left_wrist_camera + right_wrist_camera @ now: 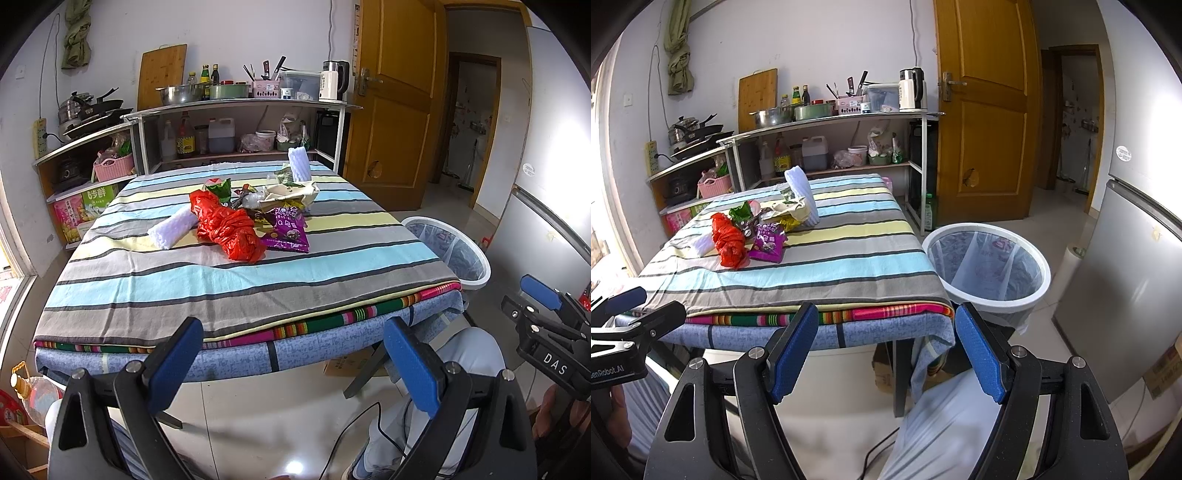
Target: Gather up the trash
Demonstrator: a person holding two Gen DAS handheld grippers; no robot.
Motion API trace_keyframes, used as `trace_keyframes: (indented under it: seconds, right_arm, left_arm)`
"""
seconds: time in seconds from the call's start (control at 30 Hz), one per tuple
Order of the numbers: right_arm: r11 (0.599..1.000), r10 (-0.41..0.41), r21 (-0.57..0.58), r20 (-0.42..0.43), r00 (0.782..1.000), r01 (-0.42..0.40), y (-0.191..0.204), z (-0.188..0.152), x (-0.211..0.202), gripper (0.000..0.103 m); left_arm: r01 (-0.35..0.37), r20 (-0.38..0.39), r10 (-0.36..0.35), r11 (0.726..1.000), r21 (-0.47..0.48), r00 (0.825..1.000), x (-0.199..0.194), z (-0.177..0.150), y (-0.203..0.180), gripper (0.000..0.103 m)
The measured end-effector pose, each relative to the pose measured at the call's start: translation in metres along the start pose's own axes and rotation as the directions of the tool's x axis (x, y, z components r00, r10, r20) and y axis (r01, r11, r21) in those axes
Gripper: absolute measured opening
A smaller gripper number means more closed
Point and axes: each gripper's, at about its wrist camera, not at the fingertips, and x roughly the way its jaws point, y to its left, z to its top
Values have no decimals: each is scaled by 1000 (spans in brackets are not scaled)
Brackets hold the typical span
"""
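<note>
The left gripper [295, 363] is held wide apart with nothing between its blue pads, short of the near edge of the table [236, 354] and above the tiled floor. The right gripper [886, 349] is likewise spread wide and empty, held before the table's near right corner; light trousers of the seated person can be seen below both.

On the table, a striped cloth [207, 280] is laid over a multicoloured woven layer and a blue cover. The trash is gathered in a heap towards the middle and far side of the cloth, well apart from both grippers. A crumpled red plastic bag [231, 227] is seen nearest, with a white foam net sleeve [173, 229] lying just beside it on its left and a purple snack packet [286, 230] touching it on its right. Behind these, a green wrapper [220, 187], a beige paper bag [293, 194] and a second white foam sleeve [298, 164], standing upright, are found.

A white trash bin [988, 267], lined with a clear bag, is placed on the floor just beside the table's right edge. Beyond the table, kitchen shelves [240, 107] loaded with pots, bottles and a kettle are set against the wall, next to a wooden door [986, 107]. A grey refrigerator [1123, 277] is seen at the right.
</note>
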Motion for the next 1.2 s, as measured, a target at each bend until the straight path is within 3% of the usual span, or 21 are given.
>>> trace_keyframes:
  seconds: [0.6, 0.9, 1.2]
  right_arm:
    - [1000, 5, -6, -10, 1000, -5, 3, -1, 2, 77]
    - [999, 34, -21, 15, 999, -33, 12, 17, 14, 77]
    - [998, 47, -46, -16, 999, -48, 18, 27, 38, 77]
  left_arm:
    - [-5, -1, 5, 1000, -15, 1000, 1, 1, 6, 99]
    - [-6, 7, 7, 999, -33, 1000, 9, 12, 16, 99]
    - [3, 1, -3, 999, -43, 1000, 26, 25, 24, 99]
